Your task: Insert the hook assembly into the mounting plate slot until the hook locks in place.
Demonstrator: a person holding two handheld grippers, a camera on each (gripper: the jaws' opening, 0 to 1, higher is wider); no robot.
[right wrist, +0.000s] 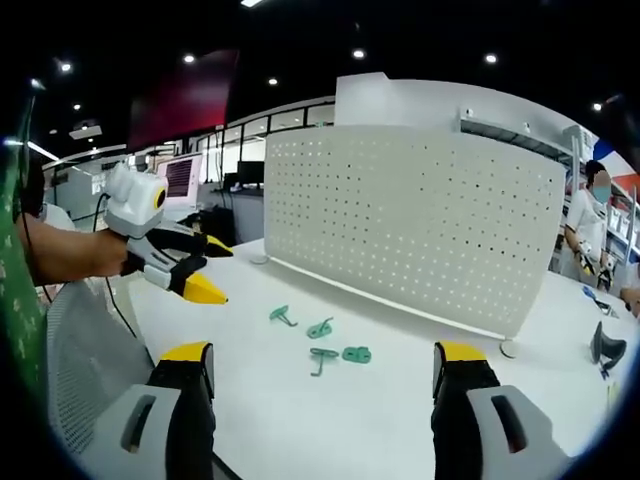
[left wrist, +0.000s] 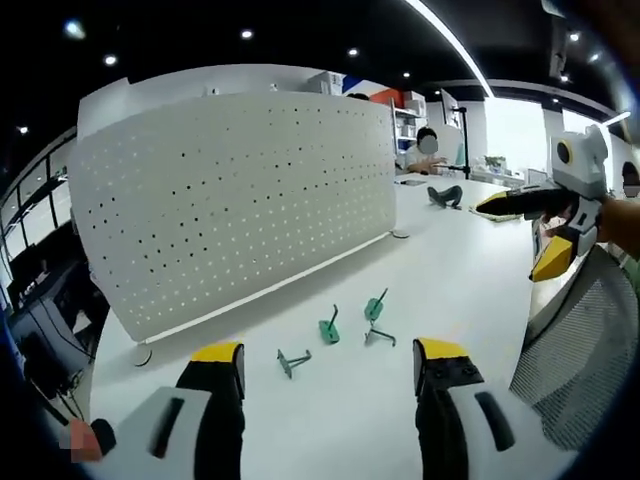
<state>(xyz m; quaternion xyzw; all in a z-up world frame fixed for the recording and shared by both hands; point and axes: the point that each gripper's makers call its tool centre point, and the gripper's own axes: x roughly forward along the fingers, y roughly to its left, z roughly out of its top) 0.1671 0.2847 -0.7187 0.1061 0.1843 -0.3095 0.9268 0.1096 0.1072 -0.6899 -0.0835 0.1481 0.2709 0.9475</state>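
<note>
Both grippers, left (left wrist: pixel 330 365) & right (right wrist: pixel 325 370), wide open, holding nothing. Three green hooks (left wrist: pixel 330 326) at 12 o'clock on bare white table (left wrist: pixel 440 270), pegboard (left wrist: pixel 240 190) upright behind, open room around

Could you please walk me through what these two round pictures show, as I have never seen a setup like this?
A person holds a two-jaw gripper in each hand, and a fisheye camera rides on each.

The left gripper view looks along the left gripper; the right gripper view looks along the right gripper. Both have their yellow-tipped jaws open, and neither holds anything. Each gripper also shows in the other's picture.

Ahead, on the white table, stands a white perforated mounting plate. In front of it lie three small green hooks: one, another, a third. Nothing has been picked up yet.
</note>
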